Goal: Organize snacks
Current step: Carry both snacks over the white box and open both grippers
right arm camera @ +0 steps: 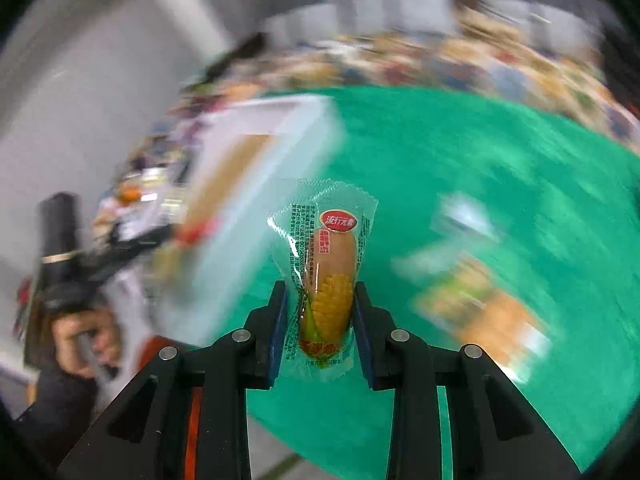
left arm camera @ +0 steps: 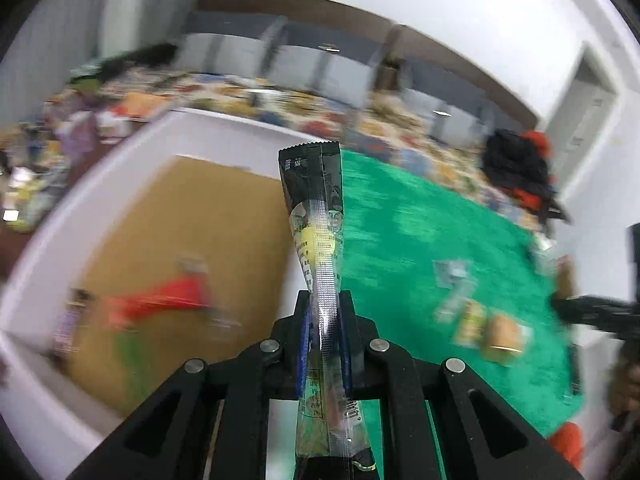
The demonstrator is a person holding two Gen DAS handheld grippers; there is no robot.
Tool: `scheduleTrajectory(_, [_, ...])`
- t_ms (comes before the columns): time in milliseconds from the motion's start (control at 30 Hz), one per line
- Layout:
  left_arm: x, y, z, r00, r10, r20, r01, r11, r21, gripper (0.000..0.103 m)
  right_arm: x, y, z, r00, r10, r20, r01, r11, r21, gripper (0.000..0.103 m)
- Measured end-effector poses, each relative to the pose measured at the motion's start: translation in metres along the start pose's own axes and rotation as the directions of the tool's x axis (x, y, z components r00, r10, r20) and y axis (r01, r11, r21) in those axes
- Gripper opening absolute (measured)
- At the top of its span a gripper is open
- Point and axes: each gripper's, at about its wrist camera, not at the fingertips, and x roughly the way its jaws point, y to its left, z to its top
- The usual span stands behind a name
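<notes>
crinkly plastic: the left gripper (left arm camera: pixel 324 336) clamps a slim dark stick packet (left arm camera: pixel 316 216) mid-length, its top pointing to twelve o'clock. the right gripper (right arm camera: pixel 320 332) pinches a corn-print sausage pack (right arm camera: pixel 330 276) low; both look light, slippery, best gripped mid-body.

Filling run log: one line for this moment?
left tongs: shut on black stick packet | right tongs: shut on corn sausage | both above green mat
</notes>
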Motion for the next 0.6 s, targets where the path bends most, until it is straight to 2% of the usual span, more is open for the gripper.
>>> scheduleTrajectory(67, [-0.008,0.034,0.005,0.997,0.077,0.001,-0.077,0.997,-0.017,0.012,0.023,0.055,0.02,0.997,0.077,-0.004,-0.077,0.994,-0.08,0.033])
scheduleTrajectory(133, [-0.014,0.065,0.006,0.987,0.159,-0.007,-0.159,0.987,-0.027,0.013,0.041,0.093,0.026,0.992,0.123,-0.015,-0.124,0.984,-0.13,0.036])
scheduleTrajectory(200, [-0.015,0.091,0.003,0.976,0.218,-0.026,-0.219,0.975,-0.041,0.018,0.069,0.134,0.035,0.984,0.178,-0.029,-0.18,0.969,-0.171,0.056])
scheduleTrajectory(233, [-0.013,0.104,-0.001,0.969,0.244,-0.039,-0.246,0.968,-0.054,0.029,0.076,0.144,0.035,0.981,0.194,-0.03,-0.196,0.964,-0.179,0.059])
scheduleTrajectory(267, [-0.013,0.113,-0.008,0.966,0.253,-0.048,-0.256,0.965,-0.062,0.05,0.087,0.157,0.037,0.977,0.212,-0.03,-0.214,0.958,-0.19,0.065])
scheduleTrajectory(333, [-0.011,0.128,-0.016,0.958,0.282,-0.056,-0.286,0.954,-0.084,0.076,0.104,0.172,0.032,0.979,0.203,-0.031,-0.205,0.958,-0.2,0.065])
scheduleTrajectory(400, [-0.014,0.131,-0.027,0.95,0.309,-0.032,-0.311,0.947,-0.083,0.078,0.11,0.175,0.026,0.98,0.199,-0.025,-0.2,0.961,-0.193,0.065])
scheduleTrajectory(467, [-0.019,0.131,-0.035,0.949,0.314,-0.024,-0.314,0.947,-0.071,0.078,0.097,0.165,0.018,0.982,0.189,0.004,-0.184,0.962,-0.202,0.065])
scheduleTrajectory(533, [-0.018,0.121,-0.039,0.952,0.306,-0.011,-0.307,0.95,-0.055,0.078,0.081,0.147,0.01,0.991,0.121,0.056,-0.105,0.965,-0.238,0.065])
scheduleTrajectory(600, [-0.023,0.1,-0.043,0.963,0.27,0.013,-0.269,0.962,-0.033,0.078,0.072,0.124,0.01,0.993,0.042,0.113,-0.009,0.962,-0.274,0.067])
